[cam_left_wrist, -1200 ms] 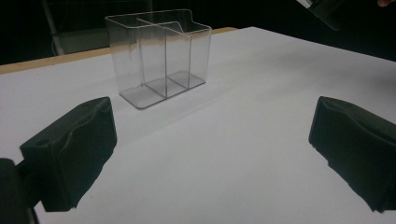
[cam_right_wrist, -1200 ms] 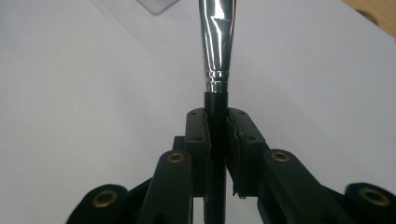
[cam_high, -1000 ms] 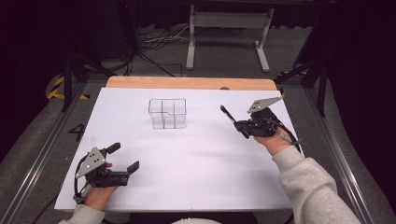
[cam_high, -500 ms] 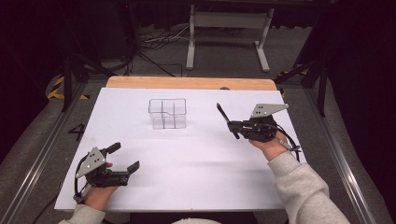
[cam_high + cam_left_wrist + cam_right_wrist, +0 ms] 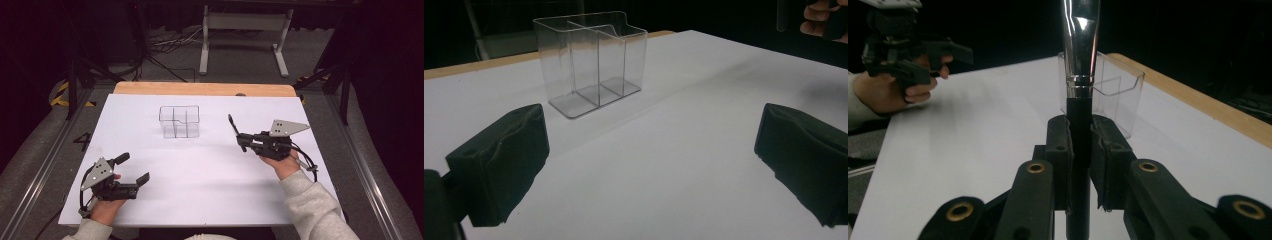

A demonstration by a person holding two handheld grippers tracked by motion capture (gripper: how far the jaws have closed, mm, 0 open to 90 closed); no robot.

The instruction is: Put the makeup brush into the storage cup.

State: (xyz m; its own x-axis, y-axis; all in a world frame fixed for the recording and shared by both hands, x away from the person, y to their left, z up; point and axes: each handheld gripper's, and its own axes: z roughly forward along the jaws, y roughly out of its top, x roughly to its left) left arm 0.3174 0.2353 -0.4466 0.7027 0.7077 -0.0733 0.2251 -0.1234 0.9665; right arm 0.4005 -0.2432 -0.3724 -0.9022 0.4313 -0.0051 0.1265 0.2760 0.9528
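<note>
A: Brush (image 5: pixel 1079 75) position relative to the jaws?

B: Its black handle is clamped between the closed jaws of the right gripper (image 5: pixel 243 141); the metal collar projects beyond them, toward the clear box (image 5: pixel 179 121).

A: Left gripper (image 5: pixel 131 170)?

B: Jaws wide apart, holding nothing, low over the near left of the worktop (image 5: pixel 210 190).

A: Change from earlier?

B: The right gripper has moved left, closer to the box. The left gripper has not moved.

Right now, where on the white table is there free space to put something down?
The white table is bare between the left gripper and the right gripper, and in front of the clear organizer. The right gripper, clamped on a brush, crowds the organizer's right side.
</note>
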